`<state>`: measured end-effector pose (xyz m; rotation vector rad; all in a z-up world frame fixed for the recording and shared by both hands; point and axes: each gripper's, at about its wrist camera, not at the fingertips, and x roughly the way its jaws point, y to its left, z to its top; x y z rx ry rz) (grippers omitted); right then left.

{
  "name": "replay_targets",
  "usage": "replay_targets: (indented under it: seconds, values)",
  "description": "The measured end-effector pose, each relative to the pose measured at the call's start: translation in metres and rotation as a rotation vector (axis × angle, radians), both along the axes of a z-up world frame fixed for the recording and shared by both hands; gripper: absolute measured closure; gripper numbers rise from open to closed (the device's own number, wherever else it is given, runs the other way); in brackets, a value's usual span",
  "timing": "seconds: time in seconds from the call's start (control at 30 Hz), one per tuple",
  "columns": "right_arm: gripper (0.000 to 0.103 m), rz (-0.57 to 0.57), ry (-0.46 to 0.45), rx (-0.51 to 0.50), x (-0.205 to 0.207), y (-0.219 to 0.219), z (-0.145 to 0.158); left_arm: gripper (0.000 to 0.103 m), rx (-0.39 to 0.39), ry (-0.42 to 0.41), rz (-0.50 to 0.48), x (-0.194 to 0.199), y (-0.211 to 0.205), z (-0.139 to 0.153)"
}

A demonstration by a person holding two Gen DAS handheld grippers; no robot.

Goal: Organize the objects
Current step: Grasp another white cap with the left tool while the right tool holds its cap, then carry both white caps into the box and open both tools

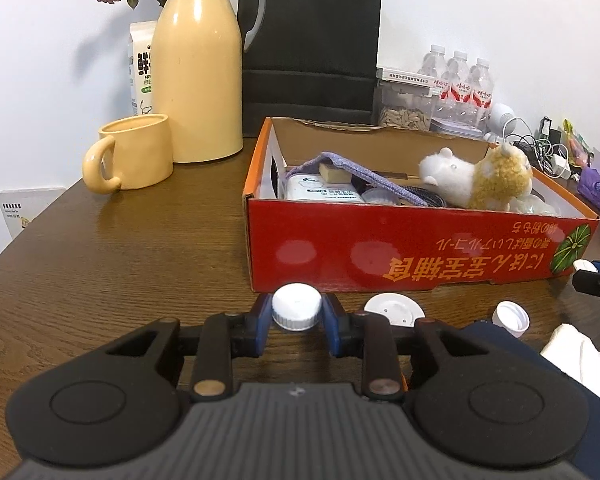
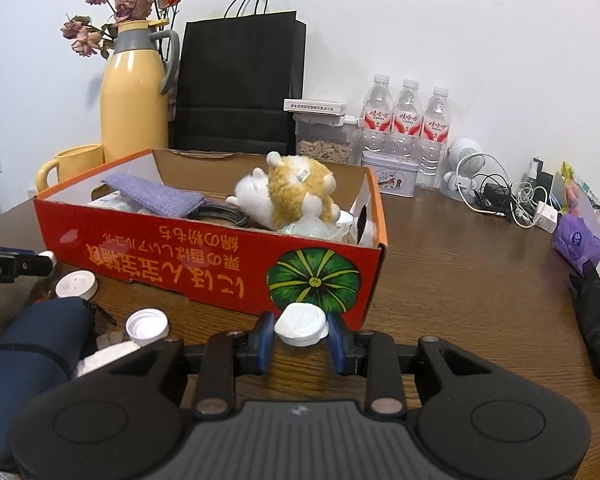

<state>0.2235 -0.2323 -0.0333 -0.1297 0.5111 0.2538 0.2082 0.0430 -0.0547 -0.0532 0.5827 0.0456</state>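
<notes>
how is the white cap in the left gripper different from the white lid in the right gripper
The cap in the left gripper is taller, with a ribbed side wall; the lid in the right gripper is flatter and smooth-edged, with a small tab at its rim. The cap sits level, while the lid tilts slightly. Both are white, round, clamped between blue pads, and held just in front of the red box.

Four white caps [image 2: 147,326], three bottles [image 2: 406,120], one box [image 2: 204,264].

home desk [image 1: 140,240], thermos [image 1: 198,68], mug [image 1: 134,154], 3 water bottles [image 2: 408,120], chargers [image 2: 516,200]
</notes>
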Motion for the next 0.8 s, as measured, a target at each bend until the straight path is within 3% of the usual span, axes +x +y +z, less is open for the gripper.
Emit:
replay_targets:
  seconds: [0.8]
  values:
    - [0.076, -0.007, -0.088, 0.003, -0.011, 0.001, 0.005, 0.075, 0.015, -0.099, 0.07, -0.013, 0.003, 0.008]
